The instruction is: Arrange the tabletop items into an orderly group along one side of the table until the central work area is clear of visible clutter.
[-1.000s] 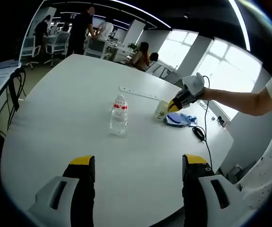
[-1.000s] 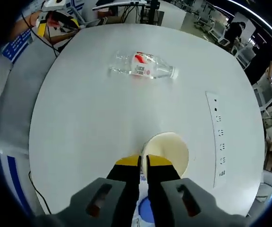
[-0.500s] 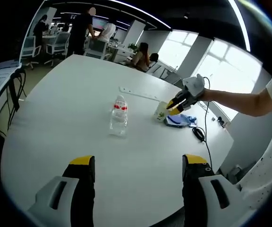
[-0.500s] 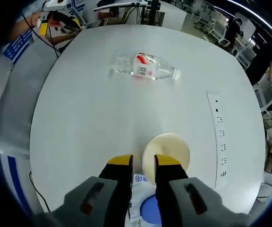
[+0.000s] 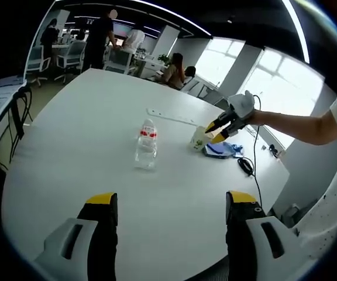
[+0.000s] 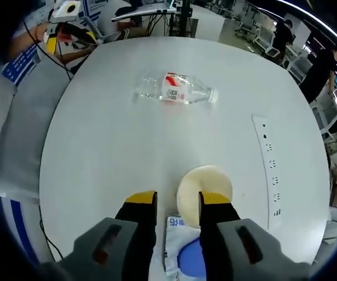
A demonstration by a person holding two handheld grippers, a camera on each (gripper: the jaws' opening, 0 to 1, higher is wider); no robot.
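In the right gripper view, the right gripper (image 6: 178, 202) hangs over the round white table (image 6: 98, 152) with its yellow-tipped jaws parted, gripping nothing. Just beyond the tips stands a cream paper cup (image 6: 204, 186), seen from above so that only its rim and inside show; the cup's near edge lies between the two tips, and whether either jaw touches it cannot be told. Below the jaws, a white-and-blue flat packet (image 6: 186, 257) is largely hidden by the gripper body; there is small print on its white corner, too fine to read. Farther out, a clear plastic bottle with a red-and-white label (image 6: 175, 89) lies on its side near the table's middle; the label carries print and a small square code, none of it legible. A white power strip (image 6: 269, 170) lies flat to the right of the cup.

In the left gripper view, the left gripper (image 5: 171, 208) is held low over the near table edge, its jaws wide apart and empty. Across the table the same bottle (image 5: 147, 143) lies well apart from the cup (image 5: 200, 137), where the right gripper (image 5: 217, 132) is open beside it. A black cable (image 5: 247, 165) trails off the table edge.
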